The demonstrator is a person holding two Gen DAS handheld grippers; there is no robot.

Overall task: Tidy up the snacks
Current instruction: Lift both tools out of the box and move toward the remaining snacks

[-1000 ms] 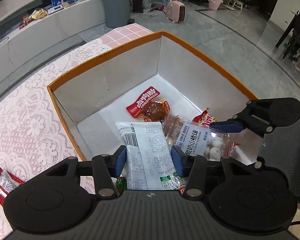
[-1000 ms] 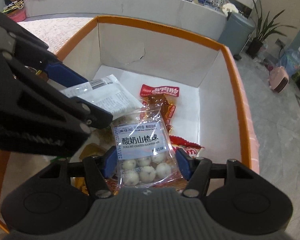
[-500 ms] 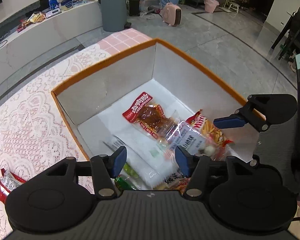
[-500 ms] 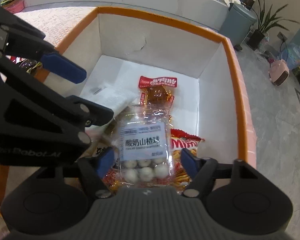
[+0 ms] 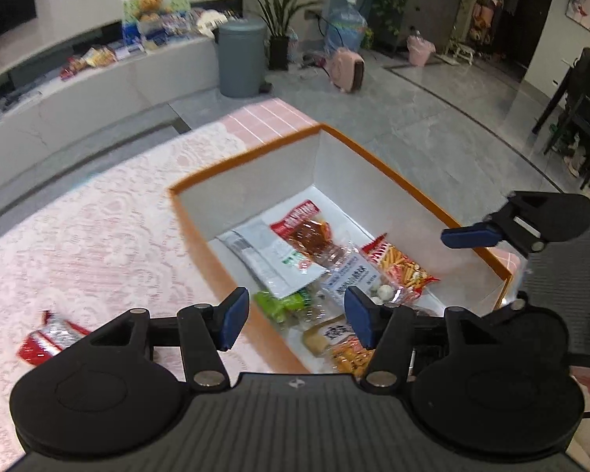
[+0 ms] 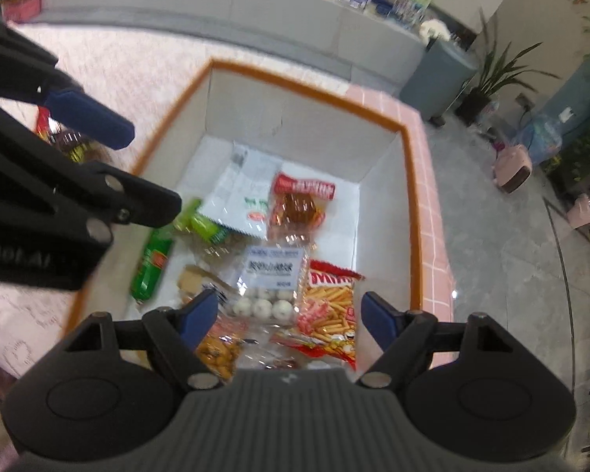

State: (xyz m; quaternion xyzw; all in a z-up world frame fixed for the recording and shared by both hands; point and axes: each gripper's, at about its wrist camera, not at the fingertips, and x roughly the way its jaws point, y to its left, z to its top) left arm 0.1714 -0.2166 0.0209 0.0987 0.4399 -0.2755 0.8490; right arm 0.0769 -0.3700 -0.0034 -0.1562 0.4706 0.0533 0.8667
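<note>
Snacks [image 6: 271, 271] heaped in the box [image 6: 411, 204]; one red pack [image 5: 49, 340] left out on the lace cloth [image 5: 98, 244]. Both grippers, left [image 5: 295, 316] and right [image 6: 291, 318], spread wide, empty, above the box. Likely between drops; next, reach for the red pack.

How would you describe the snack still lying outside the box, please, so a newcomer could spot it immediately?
Start at the orange-rimmed box on the pink lace tablecloth. Look left of it, across bare cloth, for a small packet lying alone. It is red with a silvery middle, and it is the only snack on the cloth rather than in the box.
</note>
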